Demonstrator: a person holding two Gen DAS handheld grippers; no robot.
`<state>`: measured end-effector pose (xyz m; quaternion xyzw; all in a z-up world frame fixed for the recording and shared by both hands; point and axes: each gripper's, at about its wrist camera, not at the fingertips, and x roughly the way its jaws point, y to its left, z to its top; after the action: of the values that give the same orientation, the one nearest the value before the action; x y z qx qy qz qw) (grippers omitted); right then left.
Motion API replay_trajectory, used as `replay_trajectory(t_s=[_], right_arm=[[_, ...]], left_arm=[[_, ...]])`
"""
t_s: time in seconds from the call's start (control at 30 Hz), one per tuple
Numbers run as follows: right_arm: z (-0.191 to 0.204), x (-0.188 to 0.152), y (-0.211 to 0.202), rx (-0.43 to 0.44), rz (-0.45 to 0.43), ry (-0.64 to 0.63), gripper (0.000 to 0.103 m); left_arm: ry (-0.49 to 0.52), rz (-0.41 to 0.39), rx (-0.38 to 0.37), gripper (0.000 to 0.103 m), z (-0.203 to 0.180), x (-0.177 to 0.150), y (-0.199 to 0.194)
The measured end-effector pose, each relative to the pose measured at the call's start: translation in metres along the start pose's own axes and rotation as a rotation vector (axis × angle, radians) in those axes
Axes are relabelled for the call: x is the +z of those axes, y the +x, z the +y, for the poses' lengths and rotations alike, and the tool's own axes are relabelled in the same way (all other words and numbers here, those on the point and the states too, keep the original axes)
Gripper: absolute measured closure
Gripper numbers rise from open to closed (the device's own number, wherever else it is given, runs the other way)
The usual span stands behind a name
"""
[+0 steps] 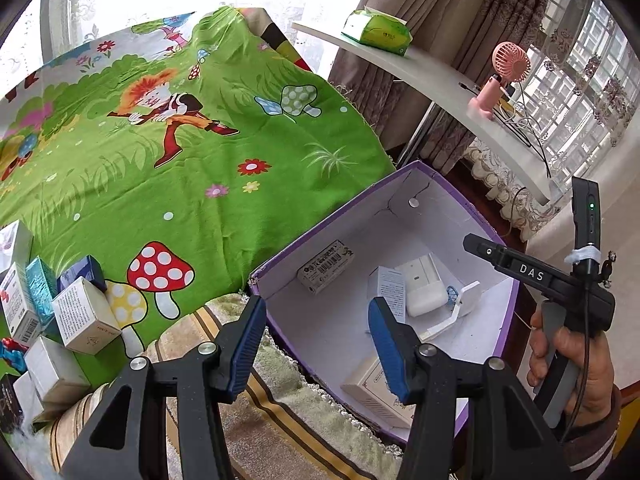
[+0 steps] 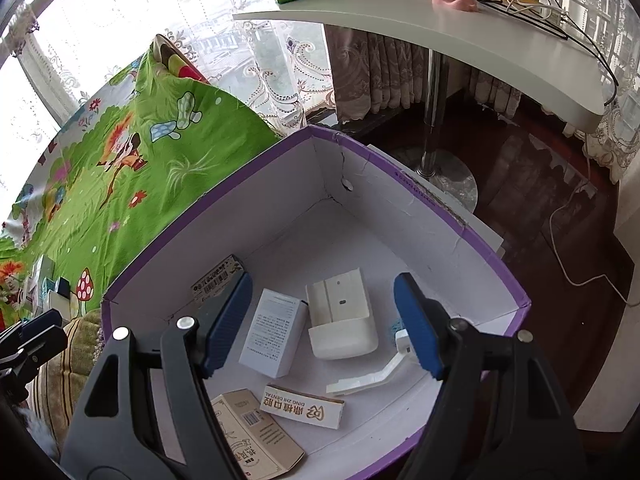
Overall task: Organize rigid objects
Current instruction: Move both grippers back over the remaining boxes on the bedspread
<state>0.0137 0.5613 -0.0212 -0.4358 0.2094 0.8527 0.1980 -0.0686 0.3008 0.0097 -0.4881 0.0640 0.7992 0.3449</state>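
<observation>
Several small cartons (image 1: 86, 316) left of purple box (image 1: 280, 260), well apart

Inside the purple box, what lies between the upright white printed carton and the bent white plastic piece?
The right wrist view shows it: a white device lies between the printed carton and the bent plastic piece.

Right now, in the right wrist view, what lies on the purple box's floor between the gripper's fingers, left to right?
Upright white printed carton → white rounded plastic device → white angled plastic bracket, all inside the purple-rimmed cardboard box.
</observation>
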Motion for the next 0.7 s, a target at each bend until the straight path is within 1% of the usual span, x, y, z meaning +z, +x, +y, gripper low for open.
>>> replay_trajectory(t_s=[0.07,0.33,0.53,0.7], right_arm=[[0.001,0.000,-0.001,0.003,0.000,-0.002,0.024],[0.020,-0.001,-0.012,0.022,-0.007,-0.036,0.023],[0.049,-0.005,-0.020,0.049,-0.005,-0.097,0.023],[0.079,-0.010,-0.024,0.081,0.002,-0.160,0.023]], left_arm=[[-0.007,-0.008,-0.003,0.048,0.002,-0.001,-0.004],[-0.048,-0.058,0.002,0.048,0.019,-0.009,-0.026],[-0.107,-0.097,0.013,0.048,0.045,-0.019,-0.049],[-0.177,-0.126,0.034,0.048,0.074,-0.033,-0.068]])
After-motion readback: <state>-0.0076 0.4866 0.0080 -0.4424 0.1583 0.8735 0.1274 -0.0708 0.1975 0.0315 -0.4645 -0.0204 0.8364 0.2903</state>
